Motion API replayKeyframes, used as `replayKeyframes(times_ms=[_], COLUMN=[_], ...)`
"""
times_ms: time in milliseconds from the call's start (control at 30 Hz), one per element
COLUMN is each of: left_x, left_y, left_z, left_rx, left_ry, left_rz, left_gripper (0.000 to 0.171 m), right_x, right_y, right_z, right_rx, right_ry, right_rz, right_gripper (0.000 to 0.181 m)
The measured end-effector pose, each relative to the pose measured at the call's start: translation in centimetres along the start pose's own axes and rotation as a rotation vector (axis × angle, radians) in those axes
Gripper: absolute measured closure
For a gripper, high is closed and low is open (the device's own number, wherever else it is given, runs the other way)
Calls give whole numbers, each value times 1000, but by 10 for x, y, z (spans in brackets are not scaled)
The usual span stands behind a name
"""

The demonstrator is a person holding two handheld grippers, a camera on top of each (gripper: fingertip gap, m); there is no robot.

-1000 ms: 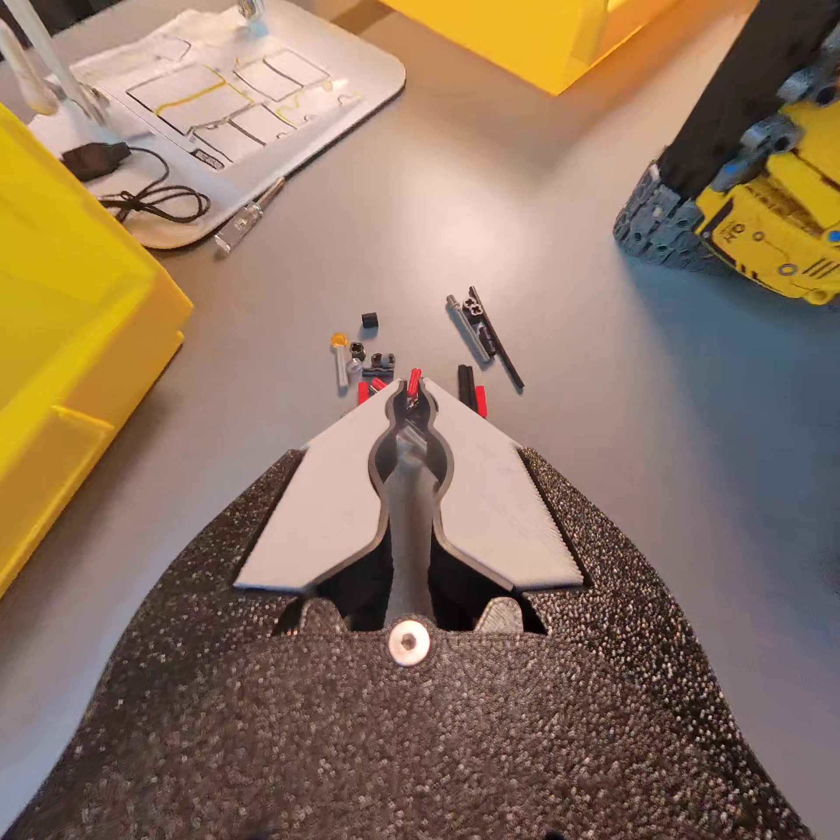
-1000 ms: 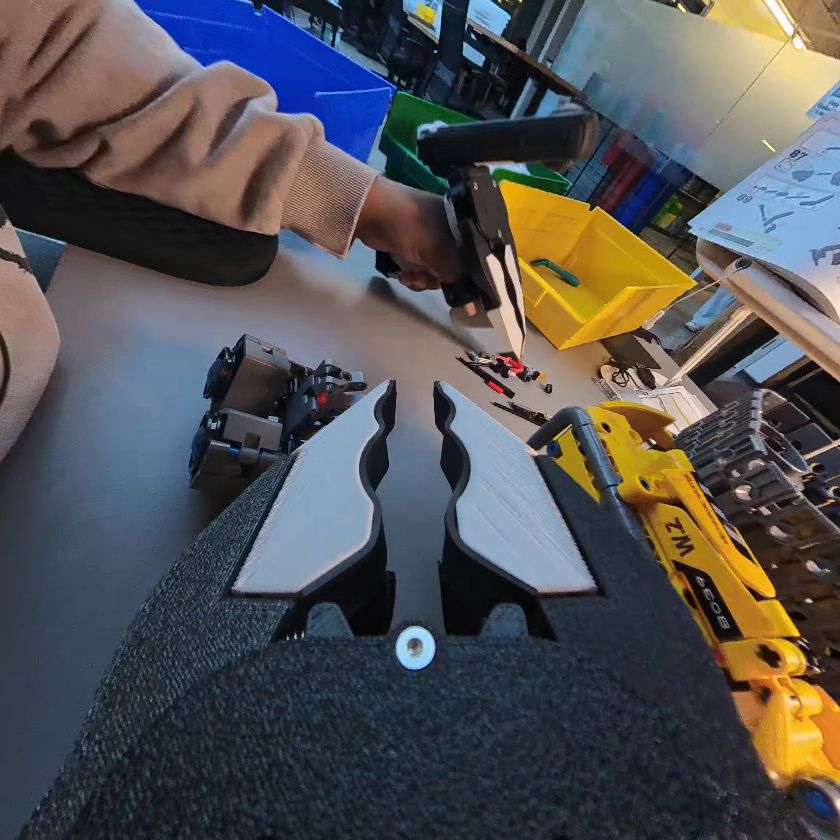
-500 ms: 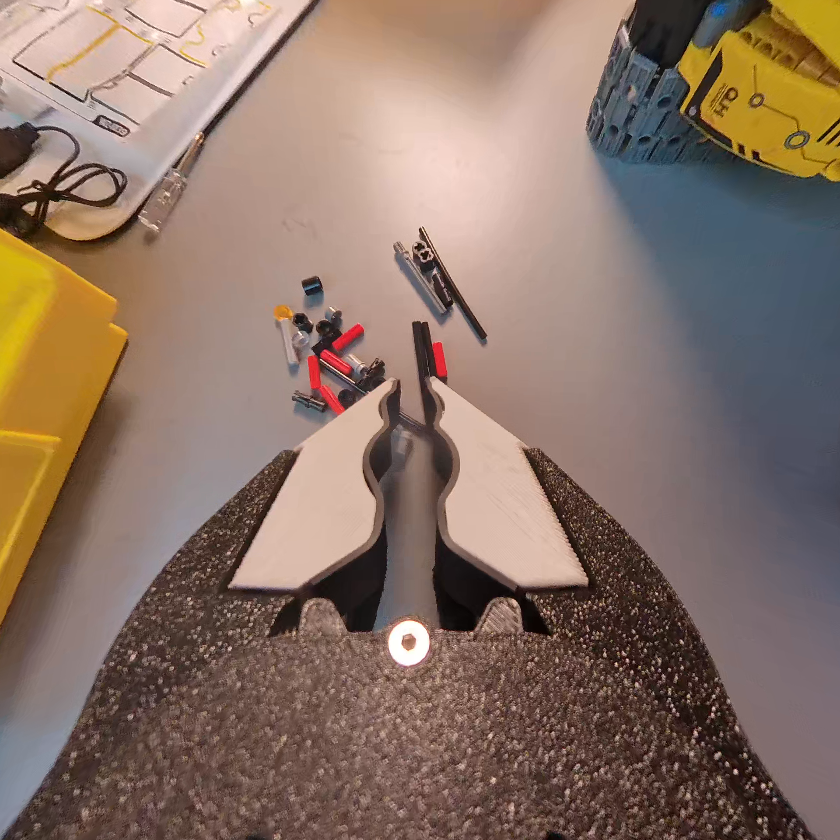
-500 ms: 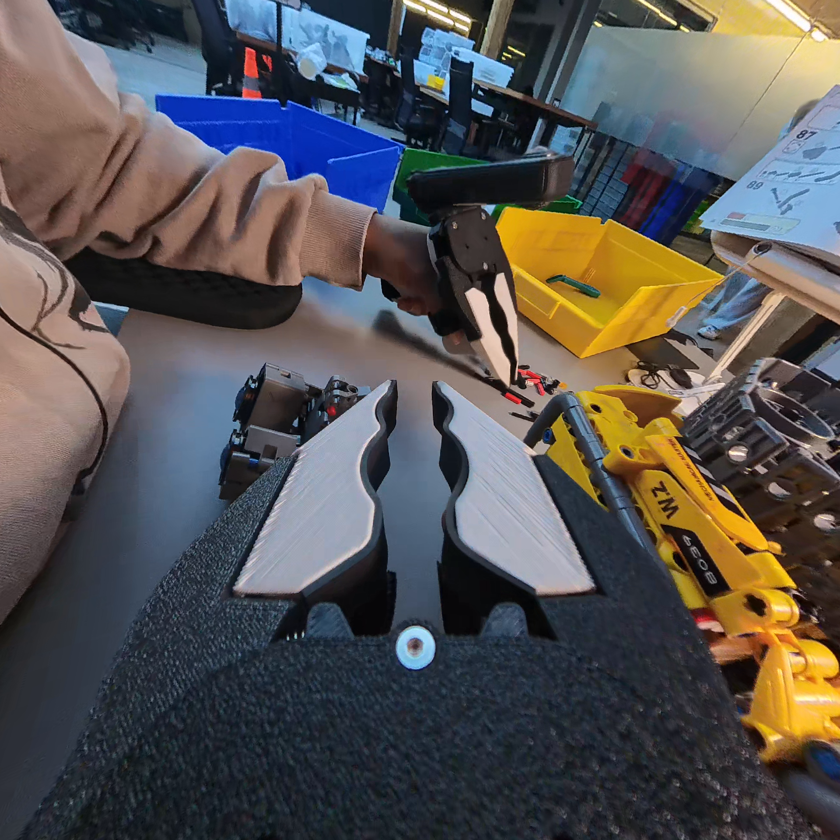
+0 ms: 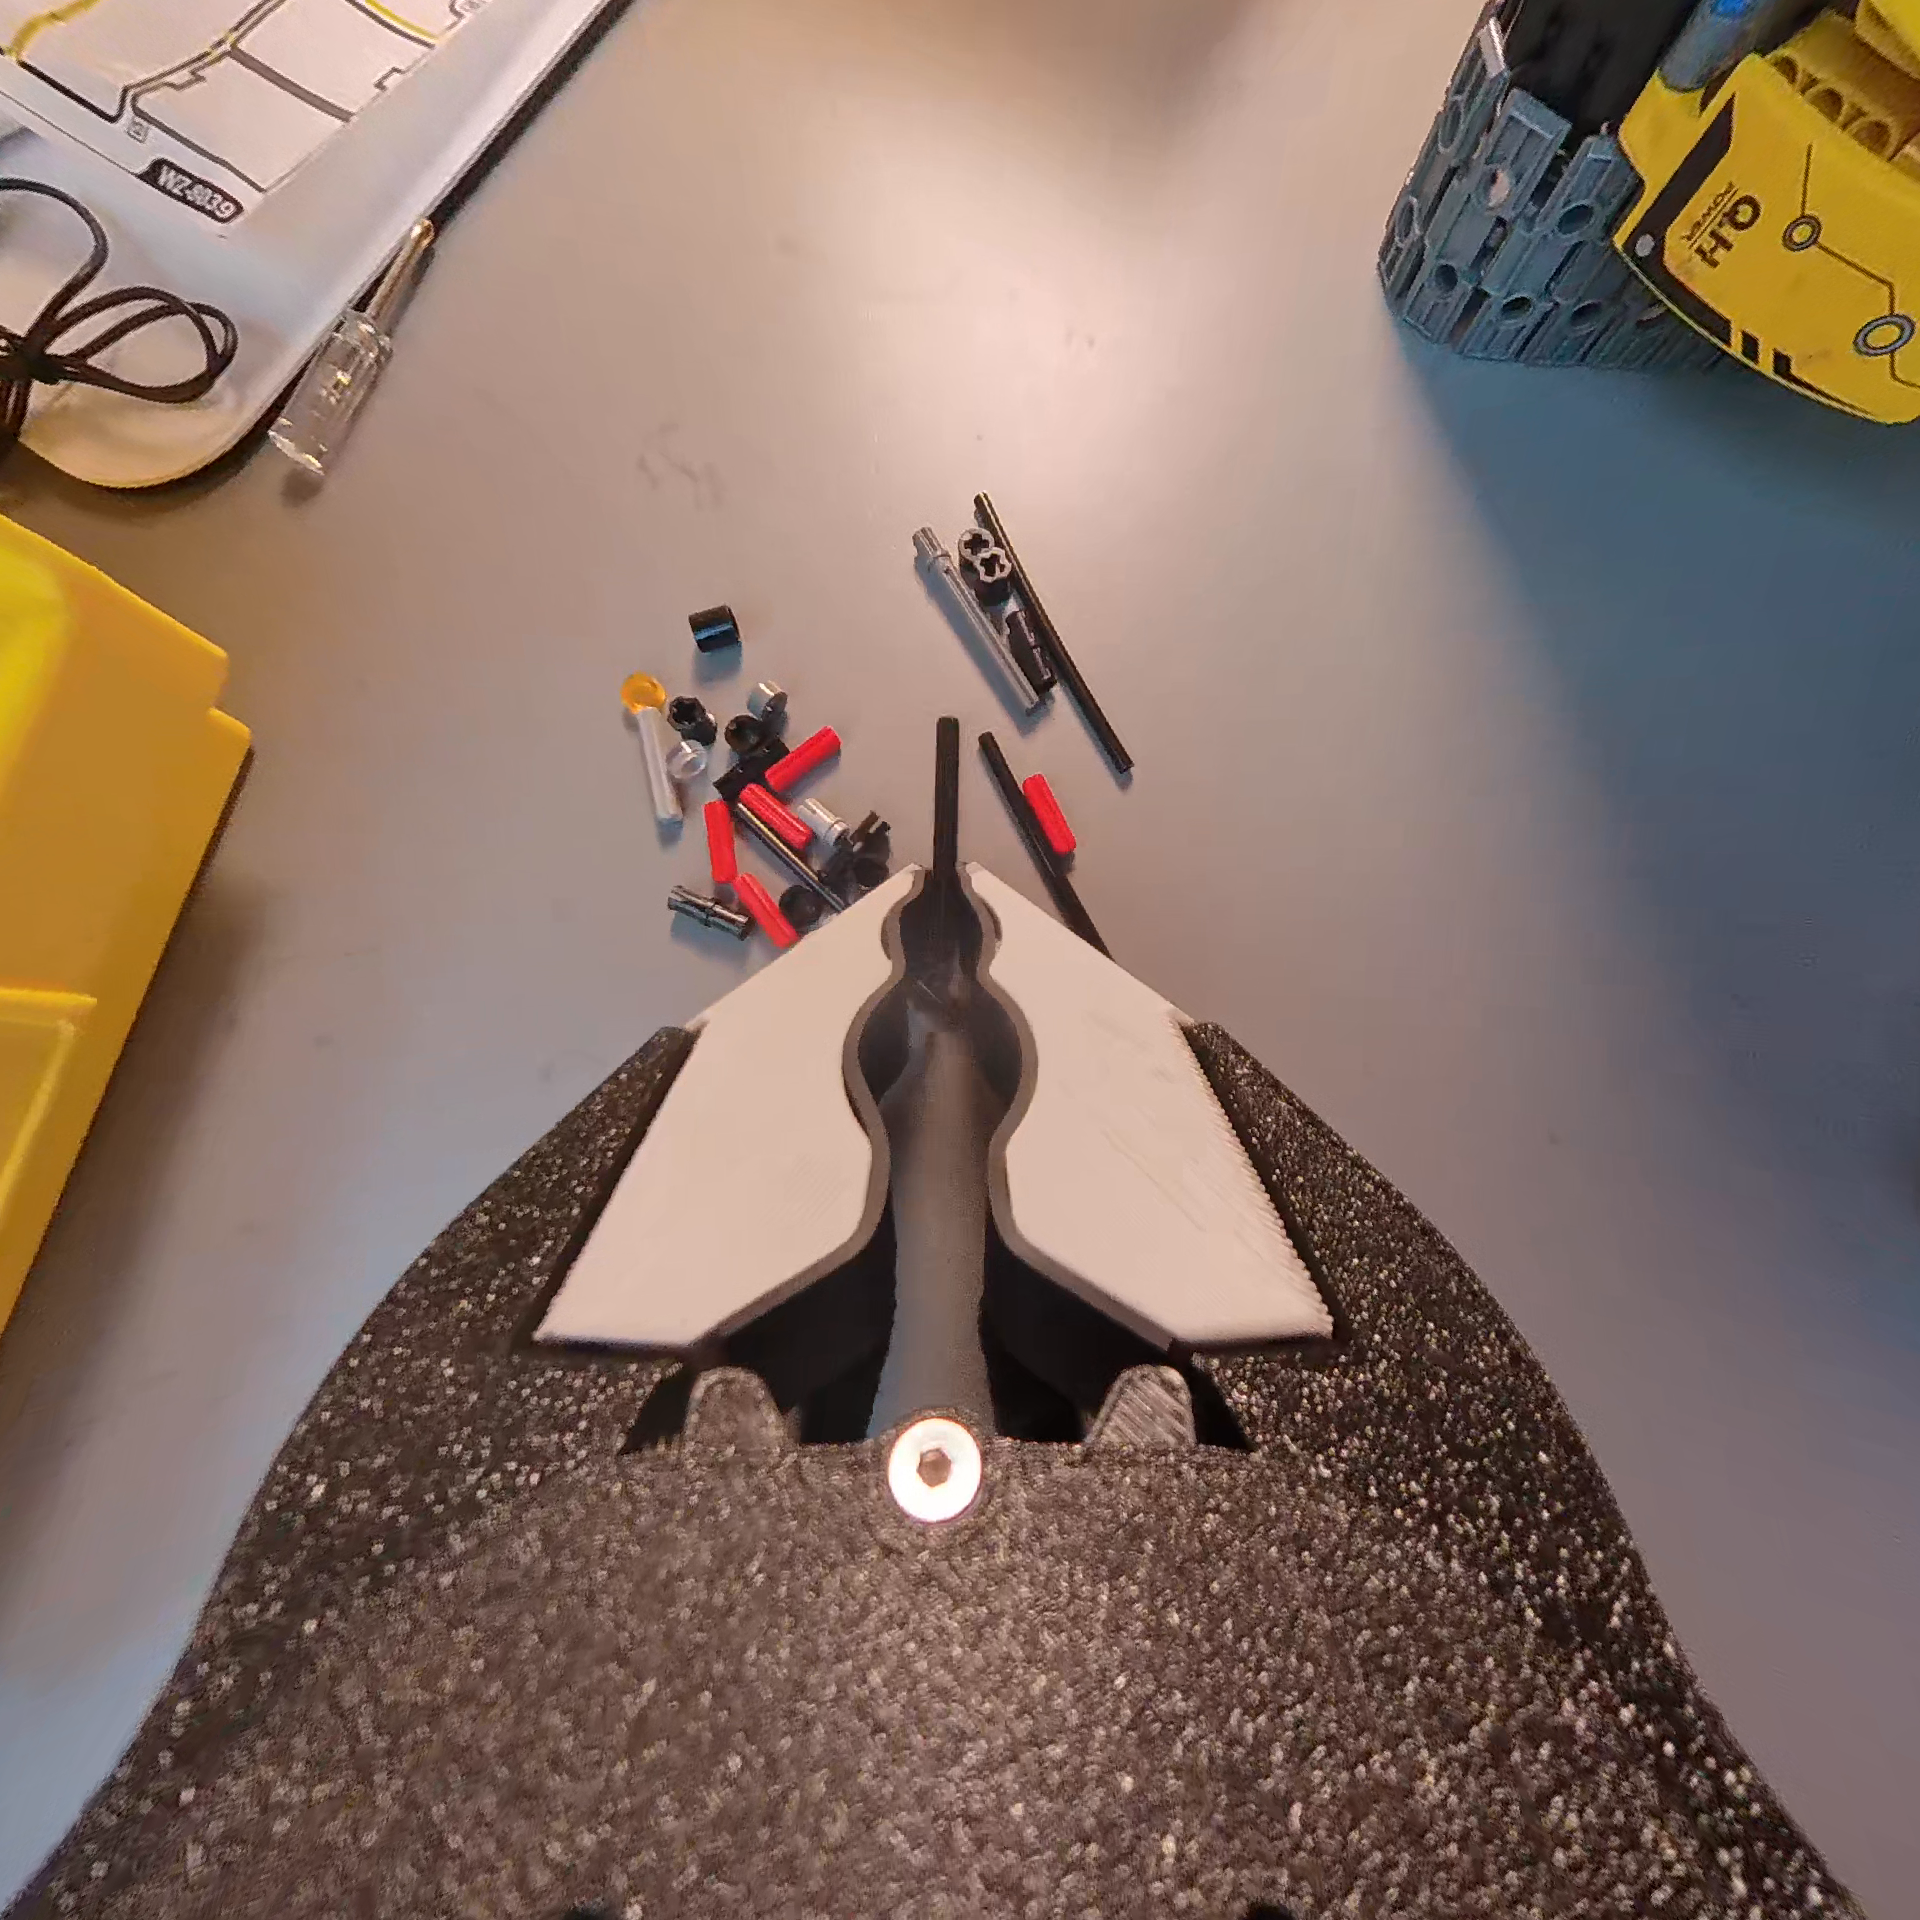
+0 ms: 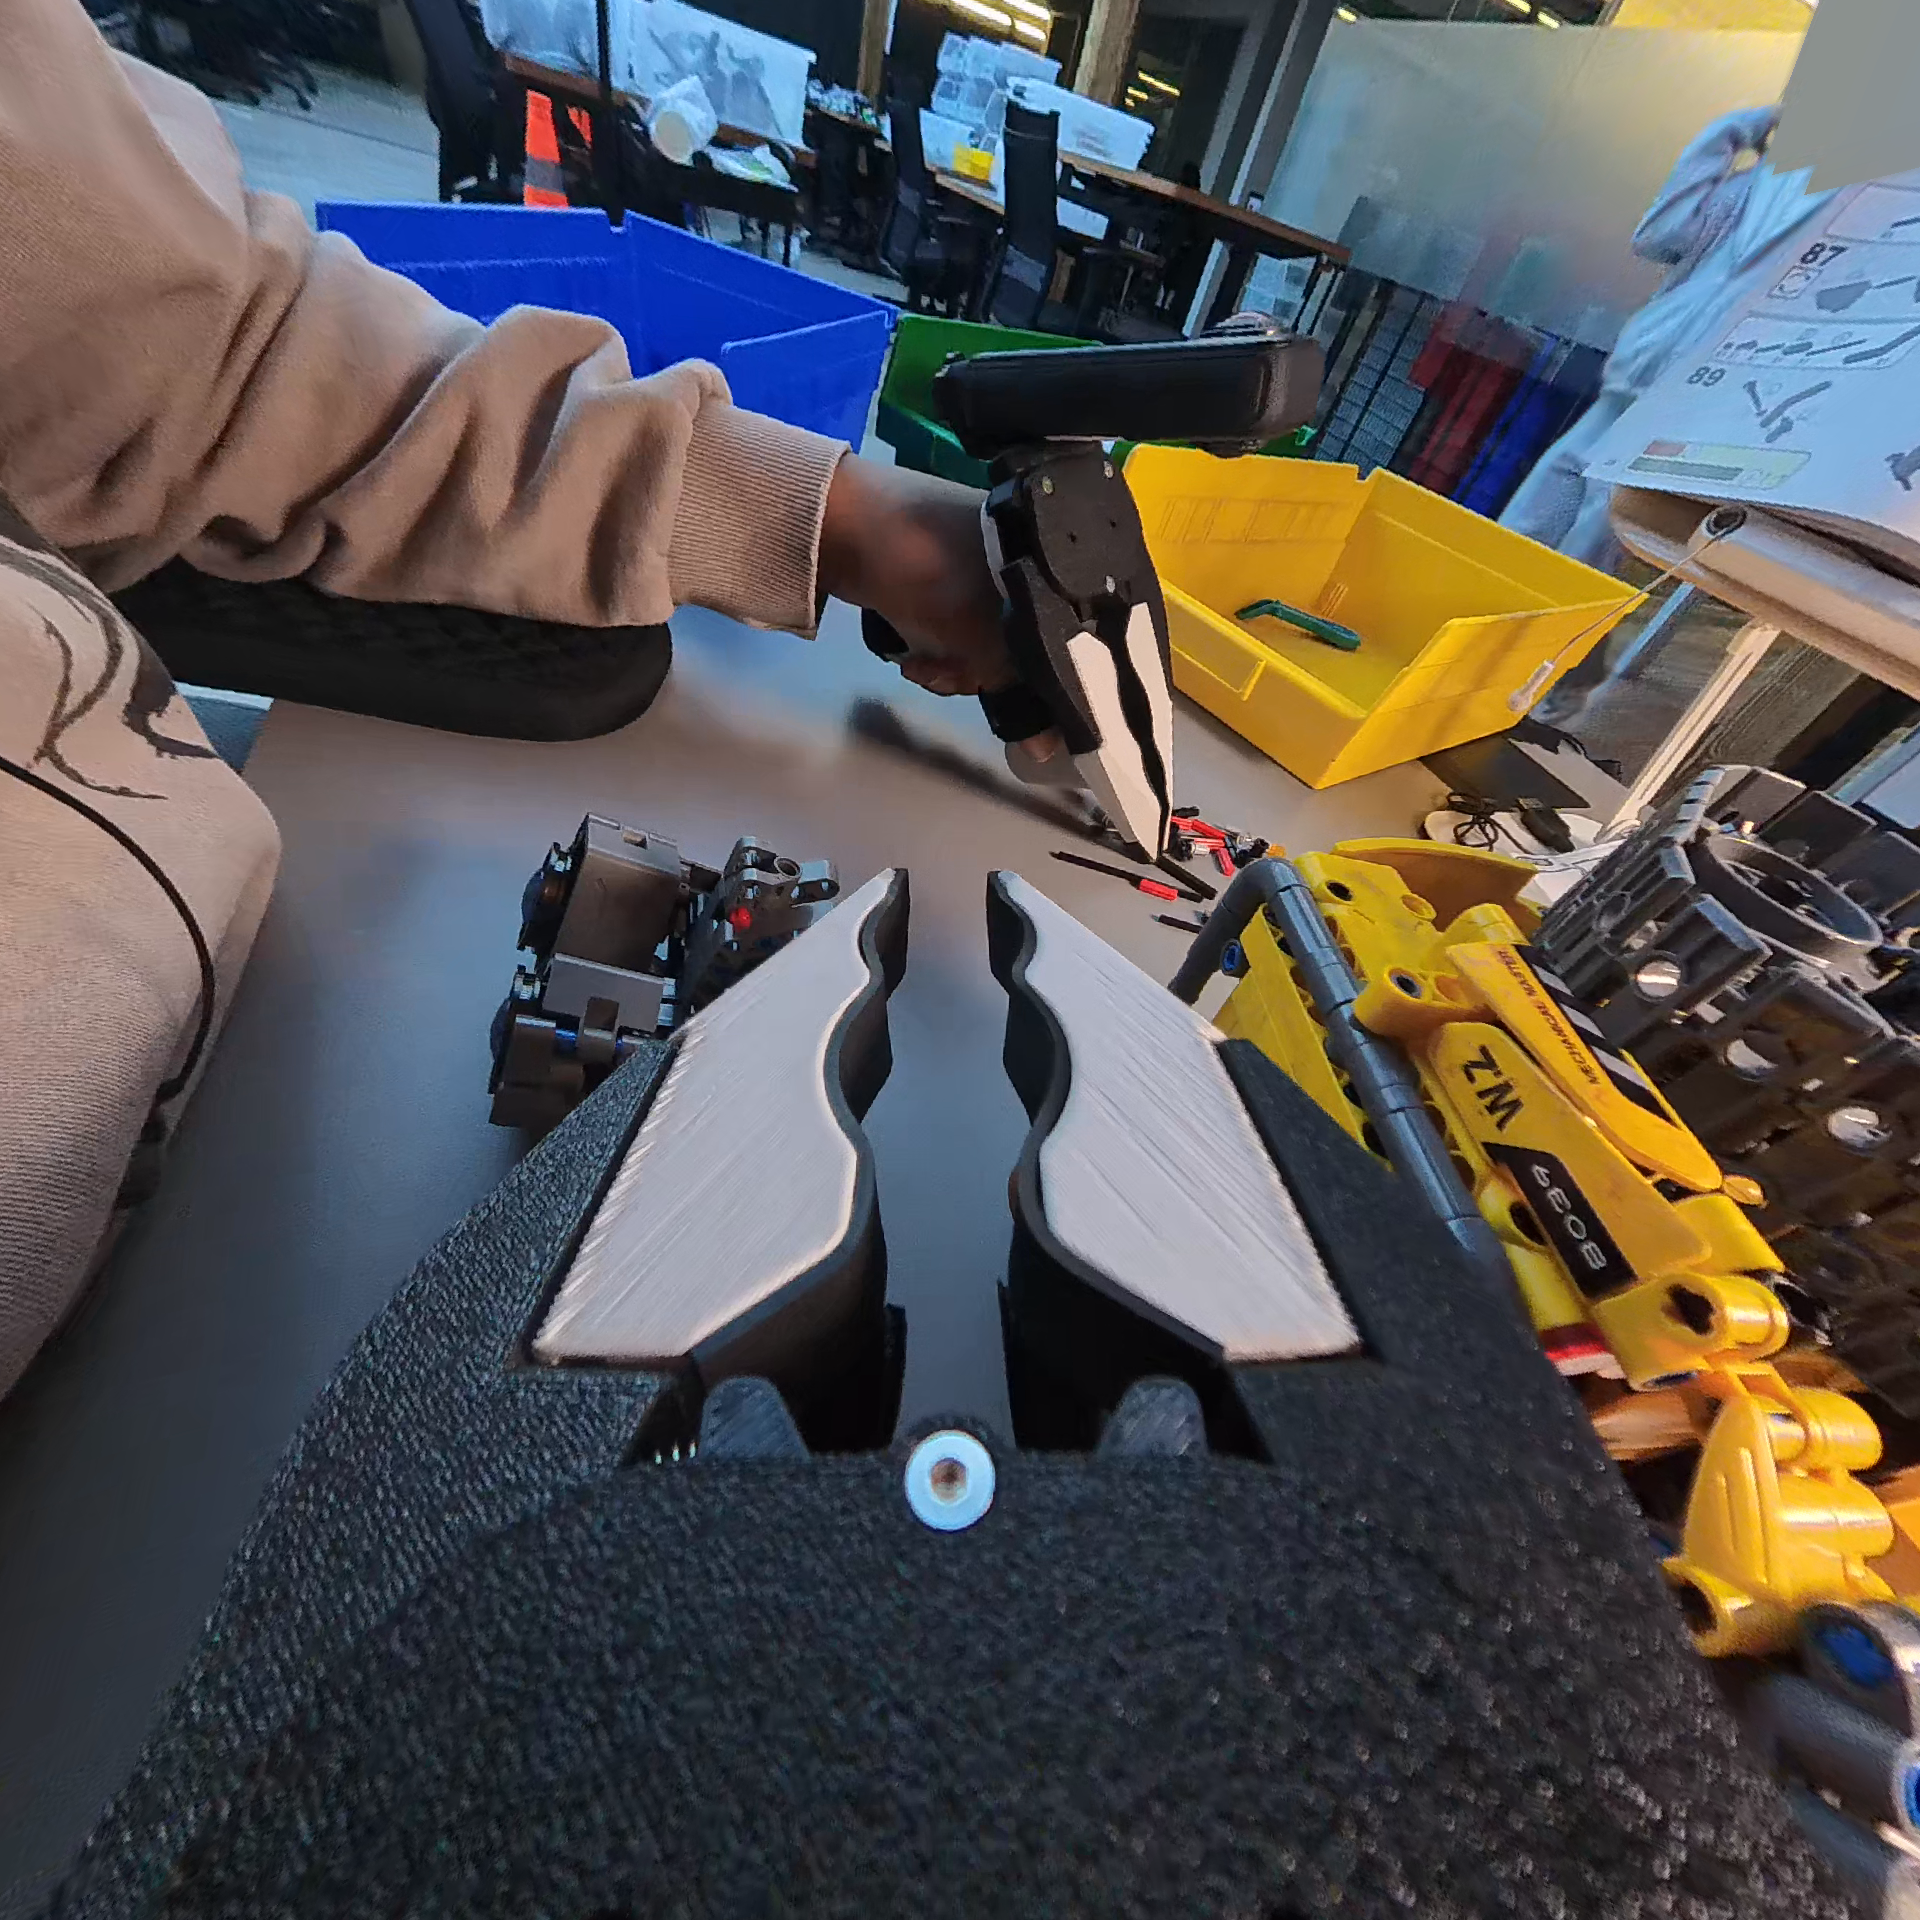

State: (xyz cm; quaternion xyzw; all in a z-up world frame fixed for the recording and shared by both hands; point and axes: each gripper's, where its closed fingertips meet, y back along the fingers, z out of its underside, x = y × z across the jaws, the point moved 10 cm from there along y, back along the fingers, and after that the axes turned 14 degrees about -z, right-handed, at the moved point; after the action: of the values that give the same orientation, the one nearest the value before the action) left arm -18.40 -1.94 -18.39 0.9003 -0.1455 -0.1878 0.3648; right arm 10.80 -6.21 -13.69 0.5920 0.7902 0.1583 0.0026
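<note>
My left tool (image 5: 943, 871) is pinched down on a thin black axle (image 5: 947, 790), its fingertips drawn almost together with the rod poking straight out ahead of them, low over the grey desk (image 5: 1351, 935). Just to the left of the tips lies a scatter of small parts (image 5: 774, 800): red pins, black connectors, grey bushes and 1 orange stud on a grey rod. To the right lies a second black axle (image 5: 1023, 821) with a red pin (image 5: 1046, 812) touching it, and beyond that a little bundle of grey and black rods (image 5: 1013, 623). A yellow bin (image 5: 94, 831) sits at the left edge, with an instruction sheet (image 5: 260, 104) and a clear-handled tool (image 5: 348, 348) farther off. My right tool (image 6: 945, 894) is parted, a clear gap between its fingers and nothing in it, held above the desk between a dark grey motor assembly (image 6: 644, 956) on its left and a yellow tracked model (image 6: 1507, 1091) on its right. From there I see my left hand (image 6: 914, 592) gripping the other tool's handle.
</note>
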Motion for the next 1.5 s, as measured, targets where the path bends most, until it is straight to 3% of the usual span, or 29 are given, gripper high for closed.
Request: replayKeyframes(times_ms=[167,333,433,600,700,833,900,1000,1167,1233,1333,1400,1500], left_x=[6,6,0,-16,-43,-94,-119,-142,-181,-196,-206,-203,-174], left_y=[2,25,61,167,232,290,294,277,245,242,248,255,259], left_z=[-3,-19,-30,-23,15,103,152,204,244,246,225,199,143], left_rx=[19,209,323,423,301,-84,-279,-436,-570,-579,-485,-382,-175], left_ry=[-69,38,146,244,296,439,517,592,574,567,550,512,420], left_rz=[-29,27,0,-267,-529,-749,-734,-612,-661,-735,-804,-830,-721], left_gripper=[169,169,169,169,169,169,169,168,168,161,151,149,145], right_x=[2,8,12,15,12,8,6,4,3,4,4,4,3], right_y=[4,14,21,30,35,39,38,35,32,32,33,32,28], right_z=[-1,-4,-3,-4,-7,-12,-15,-17,-15,-13,-9,-7,-4], right_rx=[26,59,61,73,74,97,96,82,53,47,42,42,41], right_ry=[-13,-62,-107,-168,-160,-145,-132,-115,-102,-104,-112,-118,-111], right_rz=[7,56,89,117,120,108,104,94,108,116,123,118,98], right_gripper=[166,166,162,155,153,153,153,153,153,153,153,153,153])
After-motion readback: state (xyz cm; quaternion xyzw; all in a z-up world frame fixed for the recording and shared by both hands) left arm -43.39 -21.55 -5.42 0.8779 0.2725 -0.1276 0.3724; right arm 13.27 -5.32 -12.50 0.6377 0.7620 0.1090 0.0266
